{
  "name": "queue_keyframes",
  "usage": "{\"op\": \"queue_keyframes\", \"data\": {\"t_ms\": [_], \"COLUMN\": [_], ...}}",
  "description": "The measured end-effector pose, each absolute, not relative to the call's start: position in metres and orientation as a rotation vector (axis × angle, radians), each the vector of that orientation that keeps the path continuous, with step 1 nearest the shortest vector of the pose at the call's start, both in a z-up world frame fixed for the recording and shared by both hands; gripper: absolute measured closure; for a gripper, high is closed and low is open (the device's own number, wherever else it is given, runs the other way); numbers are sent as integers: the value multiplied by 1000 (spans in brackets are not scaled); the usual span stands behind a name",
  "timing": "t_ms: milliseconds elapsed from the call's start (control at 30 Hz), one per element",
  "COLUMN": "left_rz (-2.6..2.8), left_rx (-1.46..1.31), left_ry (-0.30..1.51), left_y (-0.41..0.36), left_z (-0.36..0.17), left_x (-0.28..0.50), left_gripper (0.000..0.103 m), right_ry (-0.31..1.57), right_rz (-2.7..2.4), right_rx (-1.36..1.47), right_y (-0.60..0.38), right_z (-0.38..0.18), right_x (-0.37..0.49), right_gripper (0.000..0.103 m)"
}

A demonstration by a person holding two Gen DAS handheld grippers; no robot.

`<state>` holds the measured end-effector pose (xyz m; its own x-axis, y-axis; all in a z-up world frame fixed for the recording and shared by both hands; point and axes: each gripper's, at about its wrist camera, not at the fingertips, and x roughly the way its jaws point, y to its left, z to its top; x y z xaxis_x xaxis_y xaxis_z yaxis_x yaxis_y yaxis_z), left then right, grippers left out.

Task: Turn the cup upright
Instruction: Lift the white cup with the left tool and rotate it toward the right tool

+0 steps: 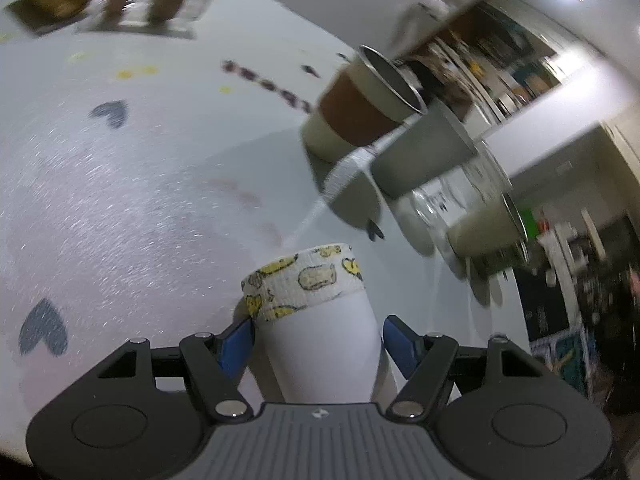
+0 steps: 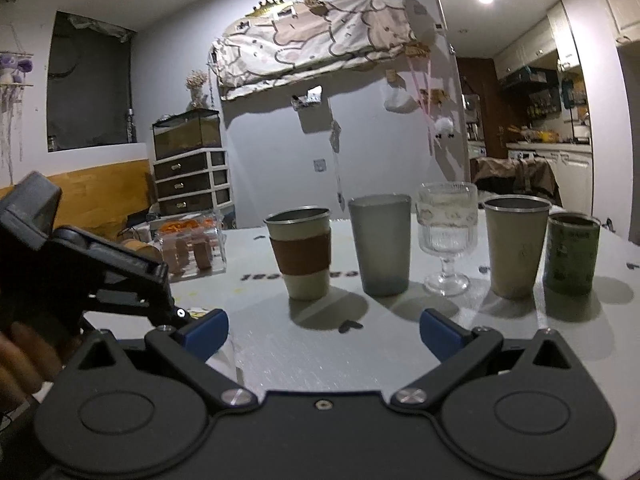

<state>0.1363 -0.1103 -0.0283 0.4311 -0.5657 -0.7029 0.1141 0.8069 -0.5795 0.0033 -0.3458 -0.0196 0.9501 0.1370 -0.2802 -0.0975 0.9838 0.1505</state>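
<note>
My left gripper (image 1: 318, 332) is shut on a white cup (image 1: 320, 344) with a band of yellow-duck tape around its far end. The cup lies along the fingers, held above the white table (image 1: 120, 200), and the view is tilted and blurred. My right gripper (image 2: 324, 330) is open and empty, low over the table (image 2: 320, 352). The left gripper's black body (image 2: 100, 272) shows at the left of the right wrist view; the white cup is hidden there.
A row of upright vessels stands across the table: a metal cup with brown sleeve (image 2: 302, 252), a grey tumbler (image 2: 382, 244), a ribbed glass goblet (image 2: 447, 236), a beige metal cup (image 2: 516, 246) and a green can (image 2: 572, 254). A clear box (image 2: 192, 250) sits back left.
</note>
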Motion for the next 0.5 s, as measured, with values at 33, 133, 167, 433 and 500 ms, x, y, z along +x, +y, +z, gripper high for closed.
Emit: {"op": "queue_keyframes", "data": {"t_ms": [33,133,167,433,500], "left_rz": [-461,-498,-510,-554,-545], "left_rx": [-474,-424,-406,-335,-322], "left_ry": [1039,1012,1004,972,974], "left_y": [-111,-114,-113,-106,-107], "left_z": [-29,-29,-29,-26,-27], "left_x": [135,136,136,136,137], "left_gripper": [32,32,32,30,30], "right_ry": [301,329,344,411,409], "right_rz": [117,89,74,106,127], "right_rx": [135,116,104,12,-14], "right_y": [-346,-345,-344,-322,-316], "right_z": [-21,-27,-30,-42,-41], "right_x": [5,11,13,15,11], "right_gripper": [0,0,0,0,1]}}
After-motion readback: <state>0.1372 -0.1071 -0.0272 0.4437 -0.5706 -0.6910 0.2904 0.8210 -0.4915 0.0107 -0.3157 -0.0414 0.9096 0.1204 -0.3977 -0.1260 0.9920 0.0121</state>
